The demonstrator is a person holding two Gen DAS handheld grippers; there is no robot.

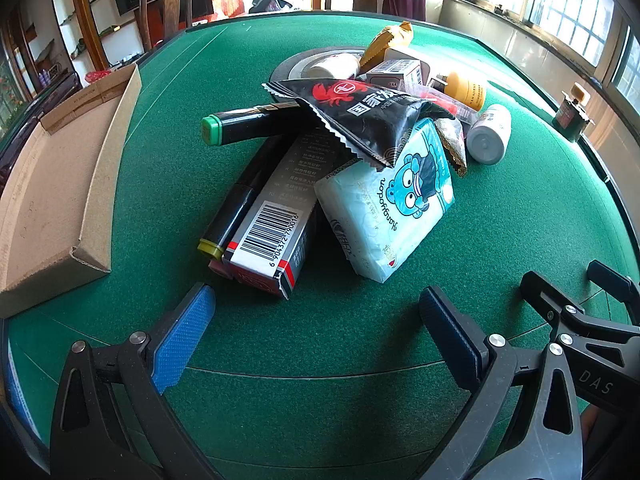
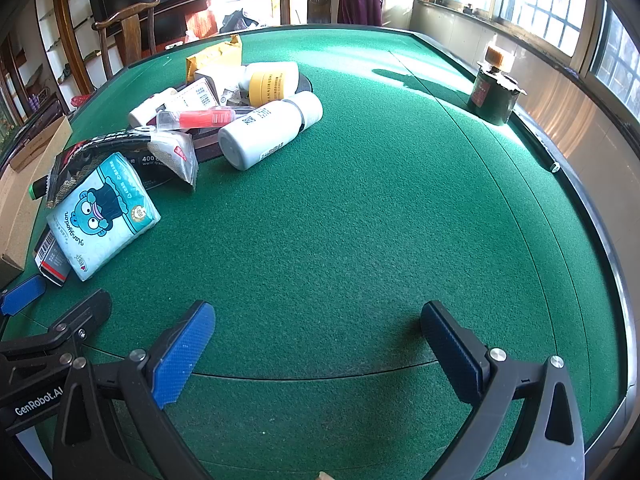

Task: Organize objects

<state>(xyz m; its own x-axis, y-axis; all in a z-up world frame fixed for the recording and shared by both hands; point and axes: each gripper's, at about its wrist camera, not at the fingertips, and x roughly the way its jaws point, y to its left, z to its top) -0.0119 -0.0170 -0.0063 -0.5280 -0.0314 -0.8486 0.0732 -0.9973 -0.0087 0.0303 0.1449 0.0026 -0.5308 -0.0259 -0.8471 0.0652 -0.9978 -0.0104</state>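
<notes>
A pile of objects lies mid-table: a blue tissue pack, a black snack bag, a barcode box, a green-capped black marker, a yellow-capped marker, a white bottle and a yellow jar. My left gripper is open and empty, just in front of the barcode box and tissue pack. My right gripper is open and empty over bare felt, right of the pile.
An open cardboard box lies at the left of the green felt table. A dark green bottle stands at the table's right edge. Wooden chairs and windows ring the table.
</notes>
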